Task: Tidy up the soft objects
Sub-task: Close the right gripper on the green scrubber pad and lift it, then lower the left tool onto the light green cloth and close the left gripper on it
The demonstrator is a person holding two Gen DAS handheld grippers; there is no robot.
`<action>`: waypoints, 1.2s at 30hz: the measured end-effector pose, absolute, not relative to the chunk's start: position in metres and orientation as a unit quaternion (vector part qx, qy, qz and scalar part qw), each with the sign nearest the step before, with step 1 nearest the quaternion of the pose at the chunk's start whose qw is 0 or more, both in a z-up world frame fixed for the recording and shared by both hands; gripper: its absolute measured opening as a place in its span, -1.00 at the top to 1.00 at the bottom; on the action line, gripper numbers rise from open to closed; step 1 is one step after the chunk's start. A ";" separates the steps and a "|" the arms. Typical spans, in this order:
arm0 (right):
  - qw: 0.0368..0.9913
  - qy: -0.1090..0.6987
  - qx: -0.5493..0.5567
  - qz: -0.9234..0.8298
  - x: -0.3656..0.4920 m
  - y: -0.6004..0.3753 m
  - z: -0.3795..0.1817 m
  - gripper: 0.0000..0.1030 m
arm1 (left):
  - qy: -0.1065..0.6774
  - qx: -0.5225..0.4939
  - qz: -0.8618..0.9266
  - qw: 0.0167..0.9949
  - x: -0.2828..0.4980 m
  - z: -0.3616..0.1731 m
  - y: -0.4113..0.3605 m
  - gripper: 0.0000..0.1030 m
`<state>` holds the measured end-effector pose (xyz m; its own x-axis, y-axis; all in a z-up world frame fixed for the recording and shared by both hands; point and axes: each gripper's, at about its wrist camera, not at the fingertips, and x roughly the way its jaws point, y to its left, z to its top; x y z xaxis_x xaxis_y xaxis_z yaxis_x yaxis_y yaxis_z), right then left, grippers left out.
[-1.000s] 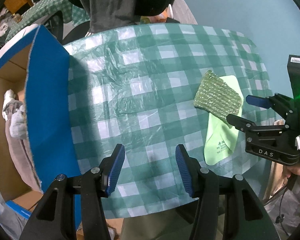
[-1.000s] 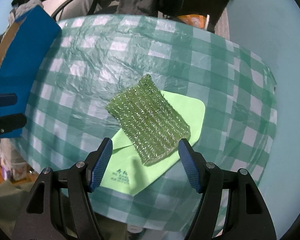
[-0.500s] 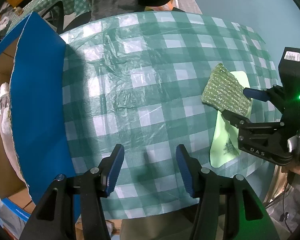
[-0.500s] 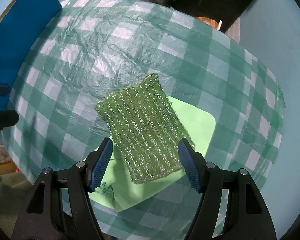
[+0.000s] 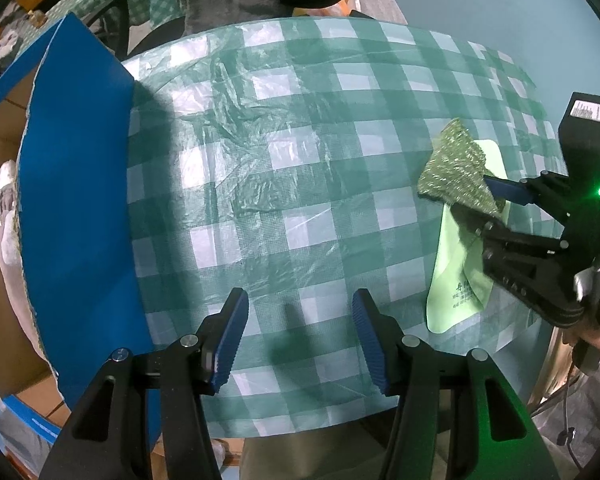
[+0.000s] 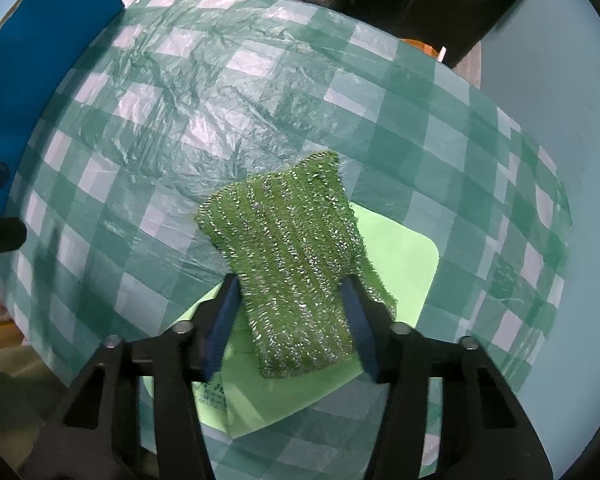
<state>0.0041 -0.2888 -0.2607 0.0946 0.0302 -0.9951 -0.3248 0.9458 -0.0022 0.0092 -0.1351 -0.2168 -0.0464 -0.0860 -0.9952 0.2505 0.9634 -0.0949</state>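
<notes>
The right gripper [image 6: 290, 318] has its jaws closing on the near end of a sparkly green scrubbing cloth [image 6: 290, 248], which bunches between them and hides their tips. Under it lies a pale green cloth [image 6: 396, 264], its printed mark unreadable. The left gripper [image 5: 296, 338] holds its jaws apart over bare checkered tabletop [image 5: 300, 152]. Beyond its left jaw, a blue cardboard box [image 5: 80, 200] is cut off by the frame.

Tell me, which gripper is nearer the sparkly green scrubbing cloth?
Right. The right gripper straddles the scrubbing cloth, its jaws closing on it. The left gripper hangs open over bare tablecloth, well off.
</notes>
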 end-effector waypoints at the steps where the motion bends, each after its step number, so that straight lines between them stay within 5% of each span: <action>1: 0.732 0.662 -0.107 0.120 0.005 -0.290 -0.259 0.34 | 0.713 0.058 -0.123 0.688 0.009 -0.218 -0.136 -0.07; 4: 0.734 0.664 -0.073 0.119 0.008 -0.298 -0.254 0.67 | 0.711 0.062 -0.128 0.688 0.010 -0.217 -0.139 -0.07; 18: 0.770 0.630 0.037 0.093 -0.009 -0.326 -0.206 0.71 | 0.707 0.086 -0.164 0.683 -0.001 -0.213 -0.168 -0.08; 25: 0.771 0.631 0.072 0.049 -0.031 -0.358 -0.203 0.71 | 0.704 0.089 -0.183 0.680 -0.002 -0.211 -0.196 -0.40; 36: 0.764 0.637 0.107 0.000 -0.062 -0.407 -0.212 0.71 | 0.712 0.077 -0.210 0.666 -0.004 -0.220 -0.251 -0.41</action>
<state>-0.0624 -0.4069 -0.2125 0.1895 0.1357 -0.9725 0.1365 0.9771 0.1630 -0.0043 -0.2515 -0.2199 -0.1020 -0.1708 -0.9800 0.3897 0.8996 -0.1973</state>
